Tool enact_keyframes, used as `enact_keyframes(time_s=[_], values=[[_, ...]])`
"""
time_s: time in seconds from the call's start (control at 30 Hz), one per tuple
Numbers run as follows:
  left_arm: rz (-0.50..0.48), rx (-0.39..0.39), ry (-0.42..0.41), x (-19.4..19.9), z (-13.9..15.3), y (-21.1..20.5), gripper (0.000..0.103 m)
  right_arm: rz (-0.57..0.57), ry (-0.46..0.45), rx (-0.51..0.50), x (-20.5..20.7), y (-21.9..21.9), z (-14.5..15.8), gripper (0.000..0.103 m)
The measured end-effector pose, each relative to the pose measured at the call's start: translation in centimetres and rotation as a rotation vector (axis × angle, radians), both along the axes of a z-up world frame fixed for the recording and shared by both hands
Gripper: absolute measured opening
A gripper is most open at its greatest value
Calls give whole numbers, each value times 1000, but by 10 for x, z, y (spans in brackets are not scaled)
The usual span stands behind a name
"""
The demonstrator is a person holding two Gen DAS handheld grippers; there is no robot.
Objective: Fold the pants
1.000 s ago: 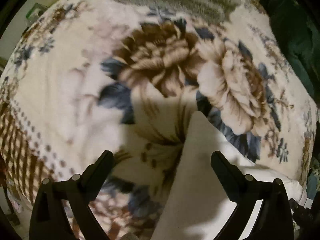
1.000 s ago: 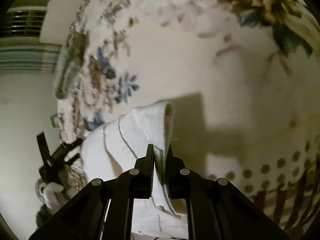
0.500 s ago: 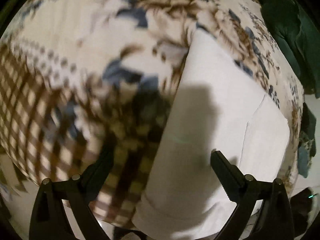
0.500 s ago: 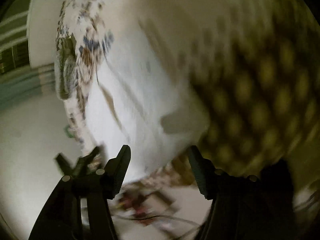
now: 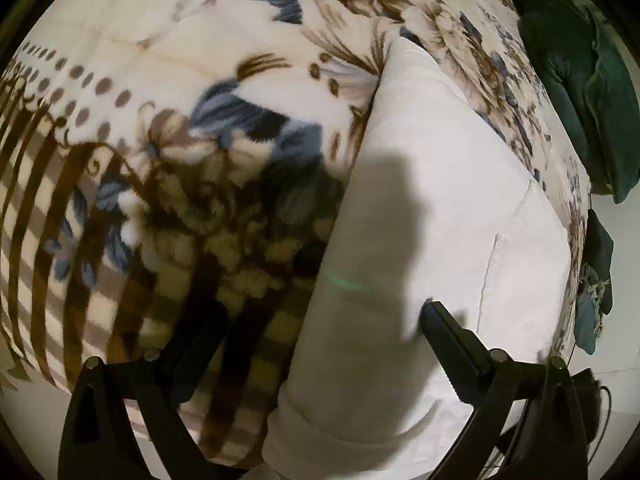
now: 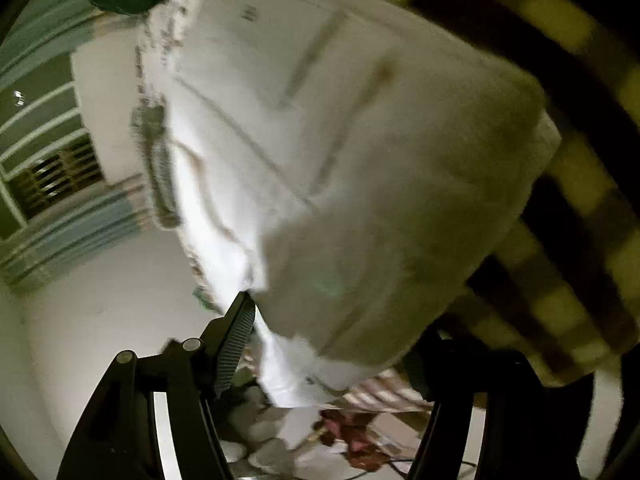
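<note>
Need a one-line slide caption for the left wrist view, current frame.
Left hand-held gripper open above folded white pants lying on a floral blanket, dark green cloth beyond.

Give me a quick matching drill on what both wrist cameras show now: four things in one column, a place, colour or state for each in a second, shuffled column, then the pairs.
Things
1. folded white cotton pants
2. floral fleece blanket
3. dark green cloth bundle
4. left gripper

States
A. heaped at the far right edge of the bed
B. jaws wide, holding nothing, above the pants' near left edge
C. lying flat on the blanket, pocket seam facing up
D. cream with brown and blue flowers, checked border

Pairs: 1-C, 2-D, 3-A, 4-B
</note>
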State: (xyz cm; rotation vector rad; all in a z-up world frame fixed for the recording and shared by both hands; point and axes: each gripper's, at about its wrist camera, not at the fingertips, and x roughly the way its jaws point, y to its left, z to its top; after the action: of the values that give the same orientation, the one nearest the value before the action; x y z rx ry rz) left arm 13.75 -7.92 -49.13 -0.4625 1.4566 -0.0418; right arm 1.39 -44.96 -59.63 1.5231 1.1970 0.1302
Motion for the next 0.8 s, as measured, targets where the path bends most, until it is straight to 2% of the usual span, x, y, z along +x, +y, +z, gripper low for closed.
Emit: enact_keyframes(time_s=[0.1, 0.2, 0.3, 0.47, 0.6, 0.67, 0.8], values=[[12, -11, -1, 0, -2, 1, 102, 10, -42, -18, 10, 4, 12, 71], [-4, 6, -1, -1, -2, -2, 102, 95, 9, -115, 17, 10, -2, 71], [-10, 7, 0, 0, -2, -2, 102, 74, 9, -89, 18, 11, -13, 71], [3, -7, 0, 2, -2, -1, 102, 57, -48, -81, 24, 21, 6, 71], [-16, 1, 7, 1, -3, -1, 102, 127, -65, -185, 29, 30, 4, 70], [-22, 1, 13, 3, -2, -2, 102, 131, -85, -195, 25, 33, 1, 67], [-26, -4, 18, 5, -3, -2, 102, 115, -91, -210, 19, 41, 4, 67]])
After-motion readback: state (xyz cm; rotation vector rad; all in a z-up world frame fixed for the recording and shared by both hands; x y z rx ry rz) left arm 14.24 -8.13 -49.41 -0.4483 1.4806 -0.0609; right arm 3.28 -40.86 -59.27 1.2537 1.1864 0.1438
